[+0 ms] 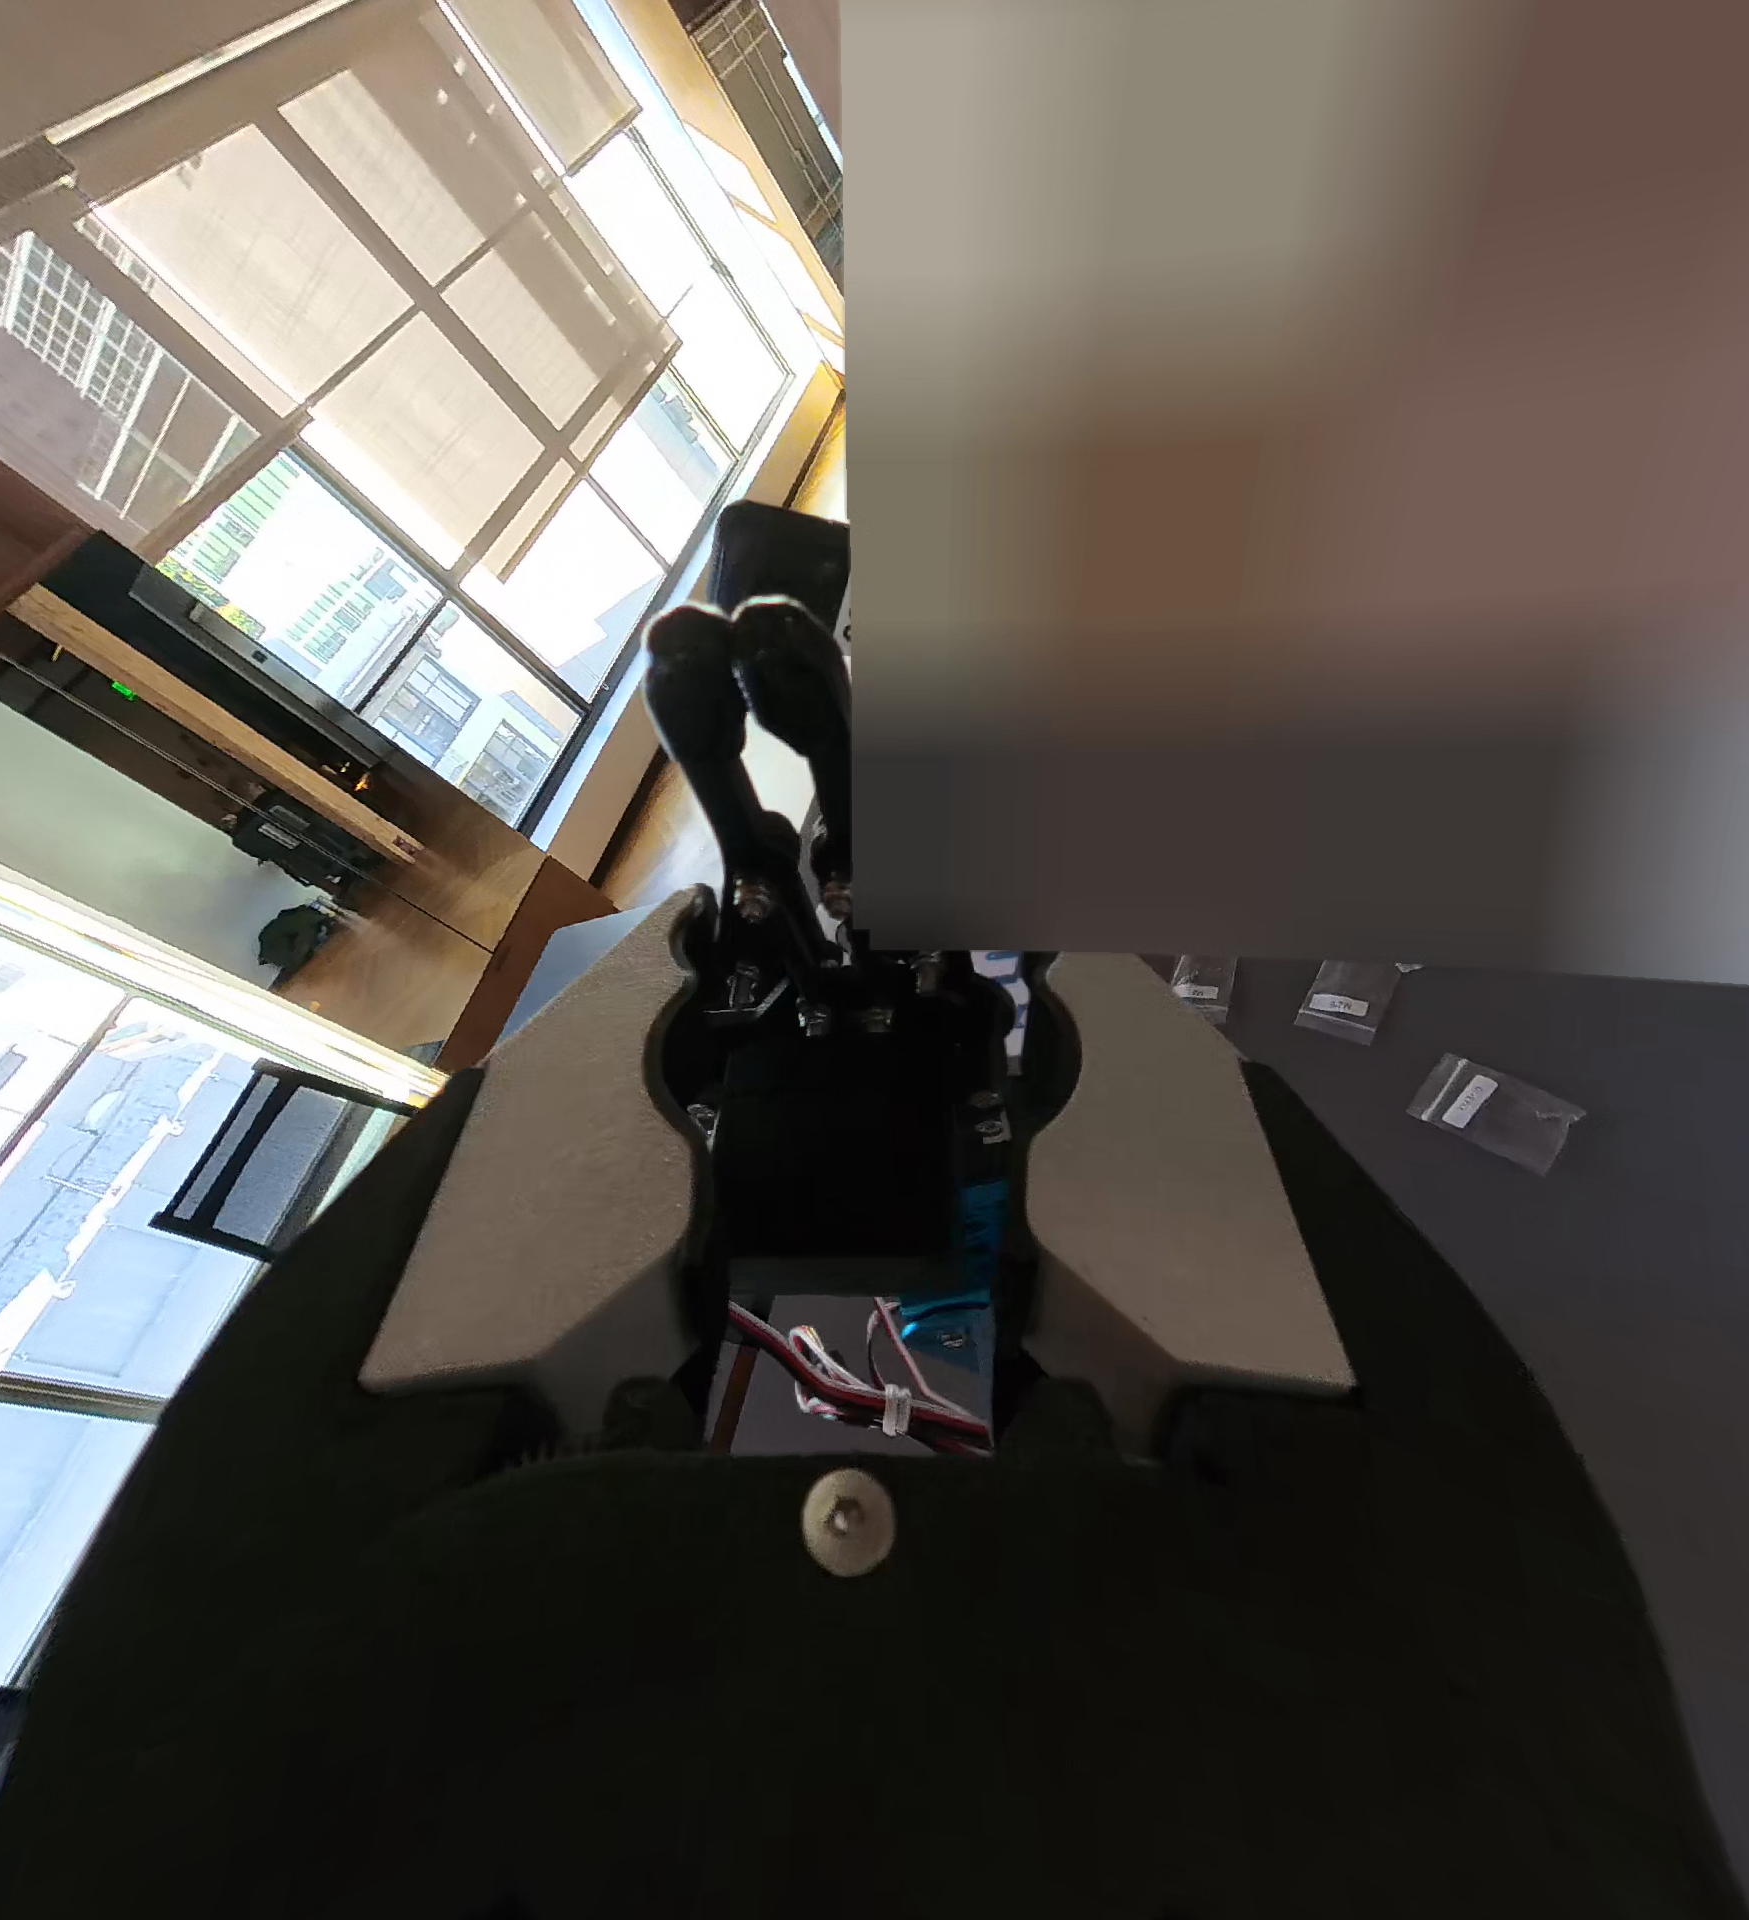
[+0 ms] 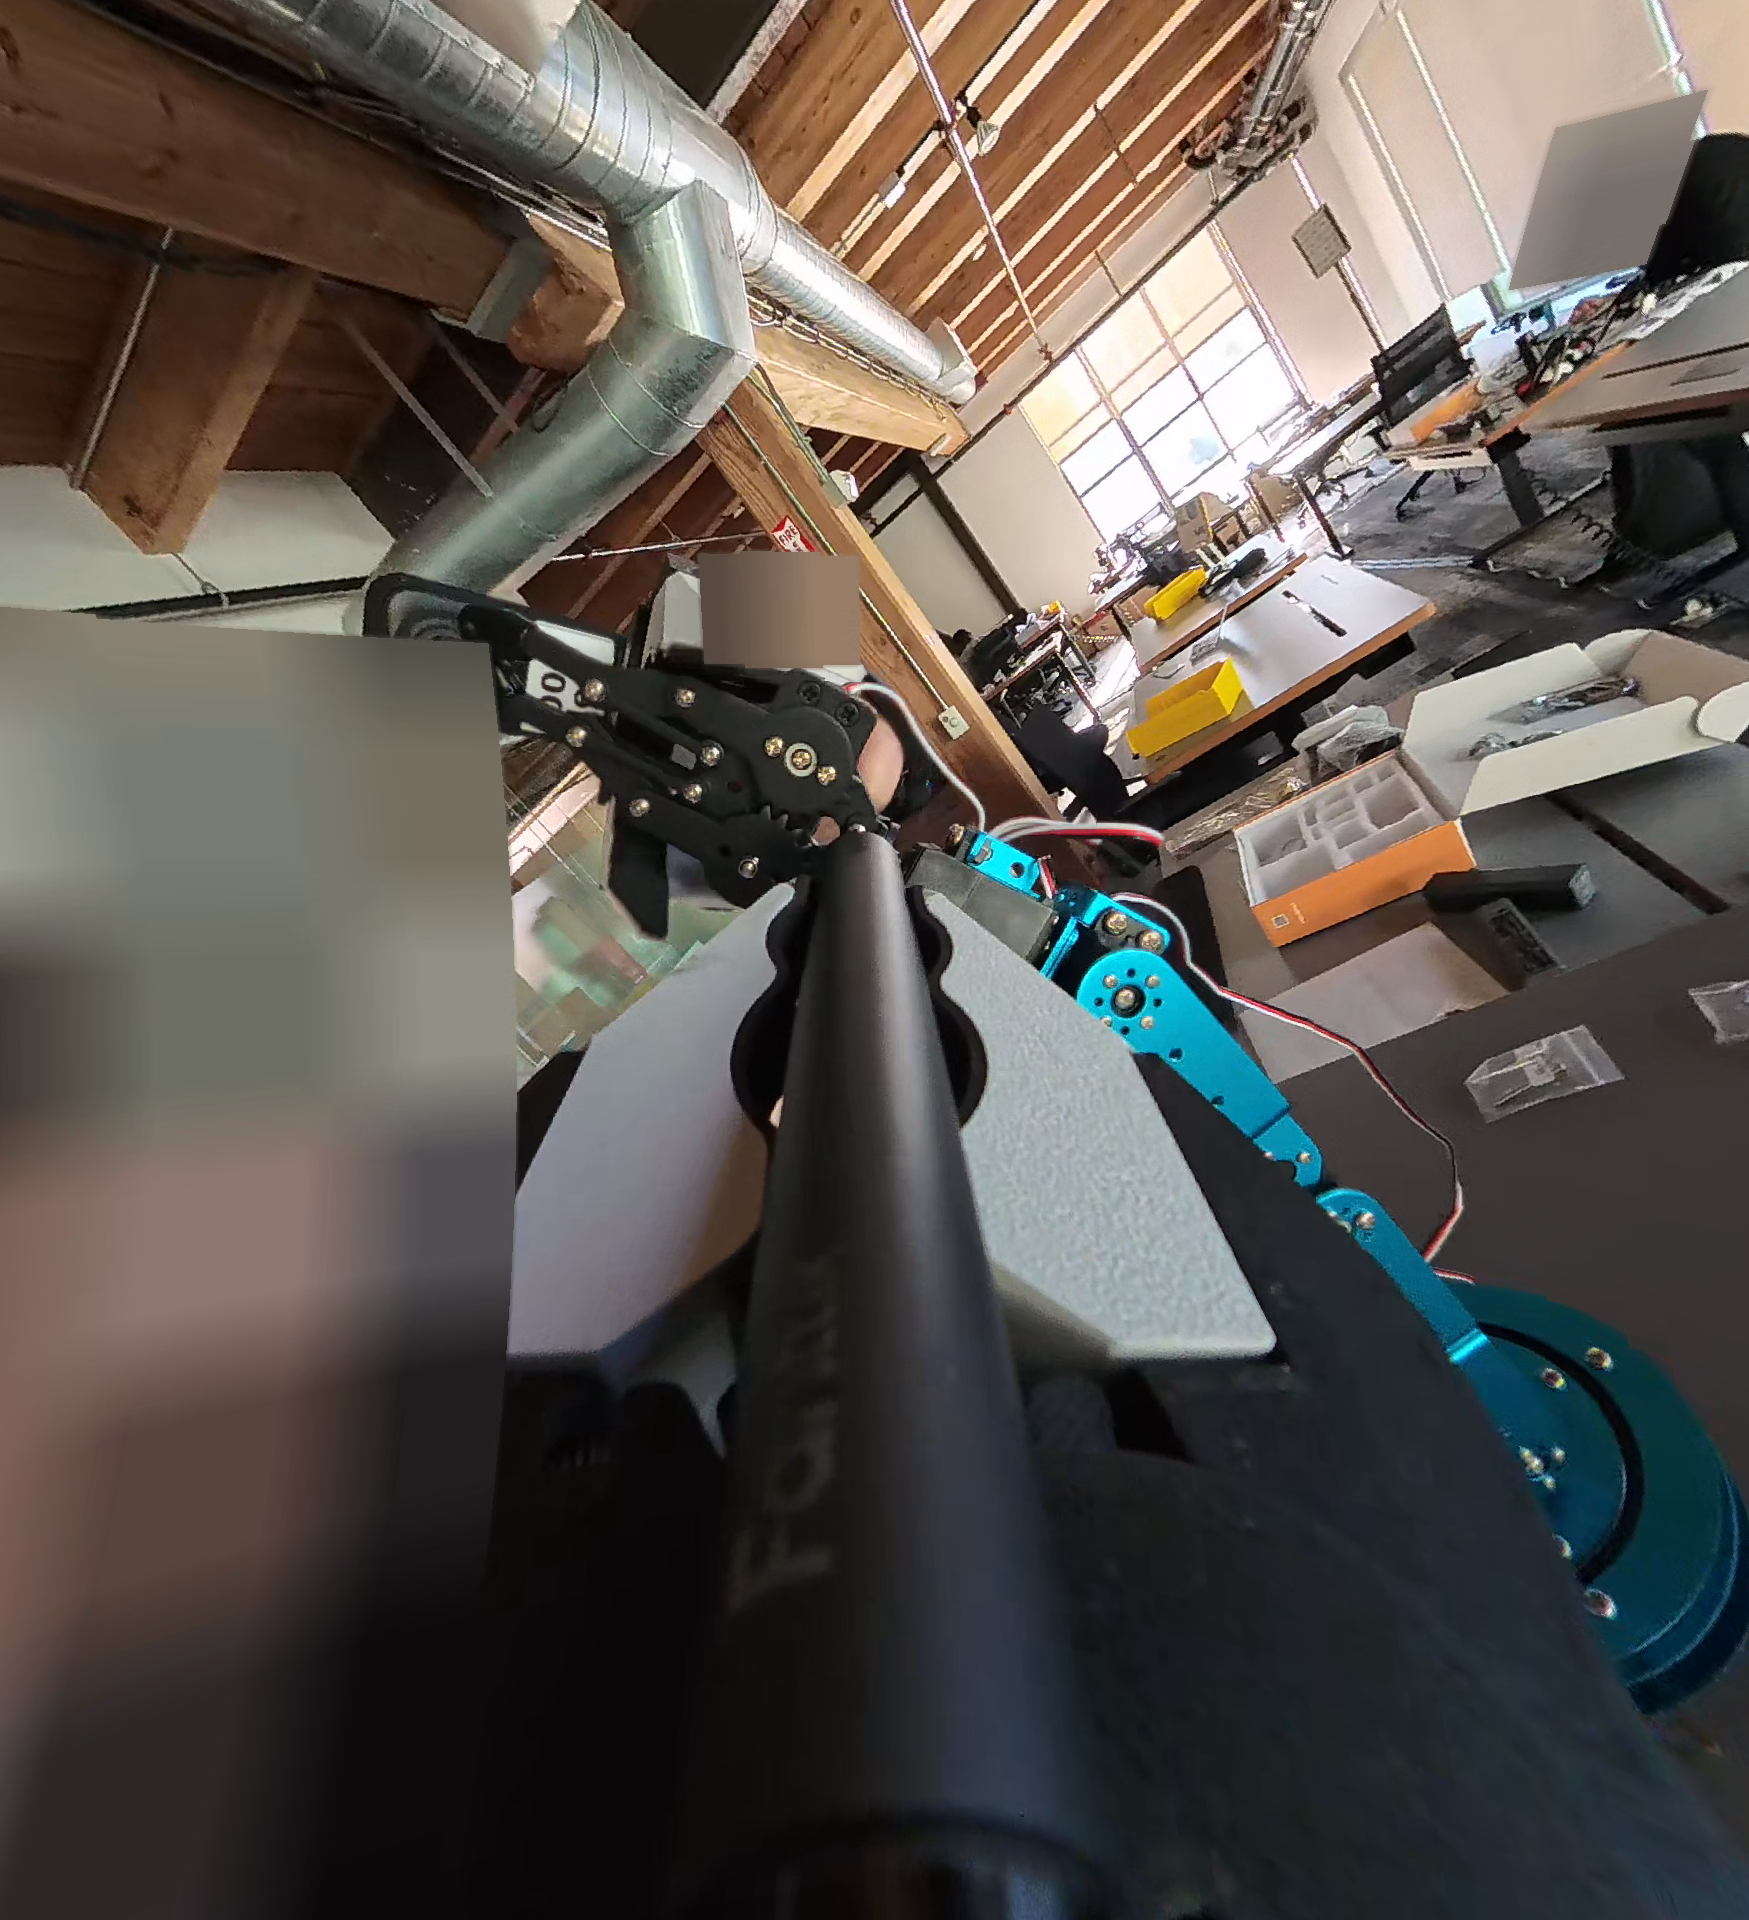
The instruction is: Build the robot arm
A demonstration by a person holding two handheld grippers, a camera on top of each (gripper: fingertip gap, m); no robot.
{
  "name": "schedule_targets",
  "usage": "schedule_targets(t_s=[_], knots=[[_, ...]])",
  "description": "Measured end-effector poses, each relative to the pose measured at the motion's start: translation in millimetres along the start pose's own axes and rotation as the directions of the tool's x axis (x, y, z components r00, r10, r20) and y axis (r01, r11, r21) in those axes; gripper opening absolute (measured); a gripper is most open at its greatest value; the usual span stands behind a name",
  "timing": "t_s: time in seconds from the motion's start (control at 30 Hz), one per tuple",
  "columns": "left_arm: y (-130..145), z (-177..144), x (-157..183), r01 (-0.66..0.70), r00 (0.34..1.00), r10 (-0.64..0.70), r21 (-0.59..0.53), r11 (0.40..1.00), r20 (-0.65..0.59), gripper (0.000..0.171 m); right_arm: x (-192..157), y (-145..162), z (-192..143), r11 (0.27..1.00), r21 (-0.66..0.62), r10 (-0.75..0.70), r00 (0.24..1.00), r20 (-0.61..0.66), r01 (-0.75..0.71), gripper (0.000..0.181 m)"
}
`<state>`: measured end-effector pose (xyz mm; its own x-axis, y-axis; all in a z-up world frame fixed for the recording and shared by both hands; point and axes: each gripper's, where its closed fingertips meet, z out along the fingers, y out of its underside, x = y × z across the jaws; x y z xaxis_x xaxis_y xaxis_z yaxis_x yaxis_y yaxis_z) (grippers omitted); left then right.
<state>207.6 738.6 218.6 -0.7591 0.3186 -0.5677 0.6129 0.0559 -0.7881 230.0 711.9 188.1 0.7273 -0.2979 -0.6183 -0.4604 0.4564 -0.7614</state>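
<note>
A small robot arm of blue metal brackets [image 2: 1192, 1049] stands on a round blue base [image 2: 1618, 1455] on a dark table. It ends in a black geared claw [image 2: 724, 769]. My left gripper [image 1: 875, 966] is shut on the black block [image 1: 828, 1153] below that claw, one grey finger on each side. The closed claw [image 1: 735, 707] rises beyond it, and wires [image 1: 849, 1371] hang below the block. My right gripper [image 2: 854, 914] is shut on a long black screwdriver [image 2: 880, 1247]. Its tip rests at a screw by the claw's gears.
Small clear plastic bags [image 2: 1540, 1070] lie on the dark table [image 2: 1576, 1195], also seen in the left wrist view [image 1: 1493, 1112]. An orange-and-white parts box [image 2: 1358, 852] stands behind the arm. Desks with yellow bins [image 2: 1187, 707] are farther back. Some 5 cm of space lies between my two pairs of fingers.
</note>
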Motion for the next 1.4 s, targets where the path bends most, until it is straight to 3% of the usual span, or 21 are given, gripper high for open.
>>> schedule_targets(t_s=[0.03,0.13,0.27,0.37,0.47,0.53,0.67,0.87,1.0,1.13,1.33,1.4], knots=[[-0.4,-1.4,0.6,0.012,1.000,-0.012,0.003,1.000,0.002,0.062,0.3,-0.6,0.0,1.000,0.000,-0.003,1.000,-0.006,0.003,0.017],[-2.1,-14.0,-1.7,0.040,0.998,-0.042,0.034,0.999,0.056,0.075,0.3,-1.9,-0.6,1.000,-0.002,-0.031,0.999,-0.031,0.031,0.017],[-1.5,-39.9,-7.8,0.021,0.972,-0.039,0.081,0.996,0.233,0.076,-0.8,-1.1,0.3,1.000,-0.007,-0.024,0.999,-0.038,0.024,0.017],[-8.1,-57.2,-0.2,0.009,0.936,-0.049,0.116,0.993,0.348,0.067,-1.1,-0.5,1.2,0.999,-0.001,-0.035,0.998,-0.055,0.035,0.017],[-15.9,-60.0,22.2,-0.161,0.878,0.148,-0.011,0.987,0.456,0.047,-1.7,-0.2,1.5,0.999,0.001,-0.047,0.996,-0.070,0.047,0.017],[-16.9,-46.3,38.0,-0.264,0.846,0.298,-0.138,0.955,0.442,0.034,-1.6,-0.3,1.4,0.999,0.001,-0.047,0.996,-0.073,0.047,0.017],[-7.2,-7.4,40.2,-0.362,0.800,0.490,-0.372,0.855,0.346,0.040,-1.1,-0.7,2.1,0.998,-0.002,-0.065,0.994,-0.083,0.065,0.016],[10.3,27.6,8.6,-0.488,0.614,0.757,-0.648,0.585,0.222,0.041,-0.9,-1.6,3.2,0.996,-0.009,-0.094,0.991,-0.097,0.093,0.017],[16.6,33.5,-3.9,-0.473,0.560,0.811,-0.737,0.483,0.172,0.040,0.5,-3.6,4.1,0.994,-0.003,-0.110,0.988,-0.113,0.110,0.017],[21.5,40.4,4.3,-0.457,0.585,0.802,-0.768,0.448,0.119,0.032,-0.7,-2.7,5.5,0.993,-0.011,-0.118,0.987,-0.112,0.118,0.017],[29.0,38.1,-14.9,-0.372,0.548,0.831,-0.862,0.344,0.096,0.033,-2.0,-2.0,4.7,0.988,-0.015,-0.151,0.981,-0.125,0.151,0.017],[34.1,41.1,-13.3,-0.373,0.569,0.819,-0.864,0.336,0.073,0.020,-2.1,-3.2,3.5,0.985,-0.014,-0.173,0.975,-0.141,0.173,0.017]])
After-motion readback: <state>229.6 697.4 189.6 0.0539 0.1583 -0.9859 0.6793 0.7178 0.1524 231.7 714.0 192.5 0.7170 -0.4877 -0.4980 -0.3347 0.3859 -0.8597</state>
